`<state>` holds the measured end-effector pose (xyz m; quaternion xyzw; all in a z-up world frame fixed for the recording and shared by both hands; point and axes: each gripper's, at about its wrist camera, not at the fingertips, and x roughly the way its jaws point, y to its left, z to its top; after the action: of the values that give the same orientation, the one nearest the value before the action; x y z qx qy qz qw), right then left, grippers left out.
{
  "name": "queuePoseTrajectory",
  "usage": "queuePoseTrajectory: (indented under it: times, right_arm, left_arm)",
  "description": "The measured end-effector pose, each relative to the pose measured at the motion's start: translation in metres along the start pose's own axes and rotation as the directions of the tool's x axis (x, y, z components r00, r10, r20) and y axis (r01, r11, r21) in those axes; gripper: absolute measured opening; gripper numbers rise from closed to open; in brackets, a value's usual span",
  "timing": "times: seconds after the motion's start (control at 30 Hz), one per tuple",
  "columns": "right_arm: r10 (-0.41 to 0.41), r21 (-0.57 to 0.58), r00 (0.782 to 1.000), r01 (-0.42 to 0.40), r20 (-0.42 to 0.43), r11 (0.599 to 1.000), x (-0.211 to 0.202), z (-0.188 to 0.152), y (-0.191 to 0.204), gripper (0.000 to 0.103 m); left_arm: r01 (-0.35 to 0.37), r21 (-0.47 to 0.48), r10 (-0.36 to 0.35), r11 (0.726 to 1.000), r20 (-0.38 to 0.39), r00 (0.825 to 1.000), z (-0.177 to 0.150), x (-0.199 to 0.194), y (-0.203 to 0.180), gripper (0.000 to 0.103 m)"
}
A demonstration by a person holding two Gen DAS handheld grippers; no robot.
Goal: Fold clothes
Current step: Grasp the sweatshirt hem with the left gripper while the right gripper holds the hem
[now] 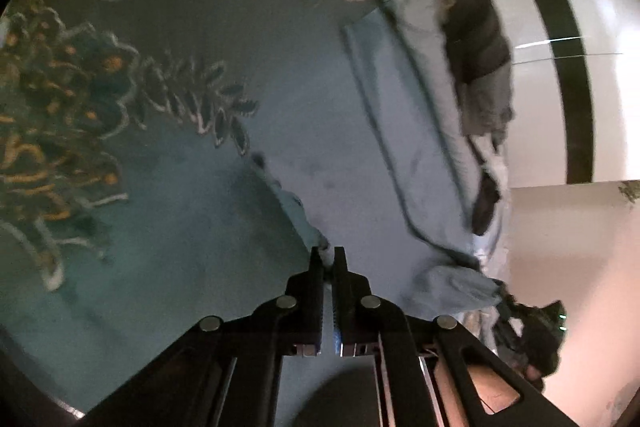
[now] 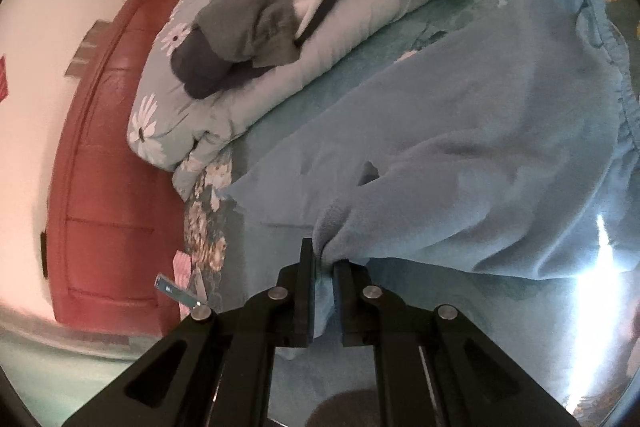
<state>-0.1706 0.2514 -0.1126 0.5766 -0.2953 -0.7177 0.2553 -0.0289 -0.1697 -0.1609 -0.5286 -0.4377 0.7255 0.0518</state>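
A light blue fleece garment with an elastic band along its right edge lies spread on the teal floral bedspread. My right gripper is shut on a bunched fold of it near the front. In the left wrist view the same blue garment stretches away across the bedspread. There my left gripper is shut on a thin edge of the cloth. A dark, blurred gripper shape sits at the lower right, against another bunched end of the cloth.
A folded flowered quilt lies at the back left with a pile of grey, navy and white clothes on it. A red padded panel stands beside the bed. A white wall with a black stripe lies beyond the pile.
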Motion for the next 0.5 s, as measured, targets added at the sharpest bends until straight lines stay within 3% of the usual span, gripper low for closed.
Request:
queuePoseTrajectory:
  times: [0.2, 0.5]
  right_arm:
    - [0.046, -0.030, 0.999, -0.045, 0.016, 0.999, -0.017, -0.003, 0.002, 0.008]
    - [-0.029, 0.010, 0.999, 0.030, -0.022, 1.000, 0.046, 0.044, 0.020, 0.008]
  left_arm:
    - [0.076, -0.019, -0.076, 0.997, 0.007, 0.997, 0.008, -0.036, -0.016, 0.003]
    - [-0.030, -0.129, 0.030, 0.991, 0.002, 1.000, 0.099, 0.029, -0.003, 0.004]
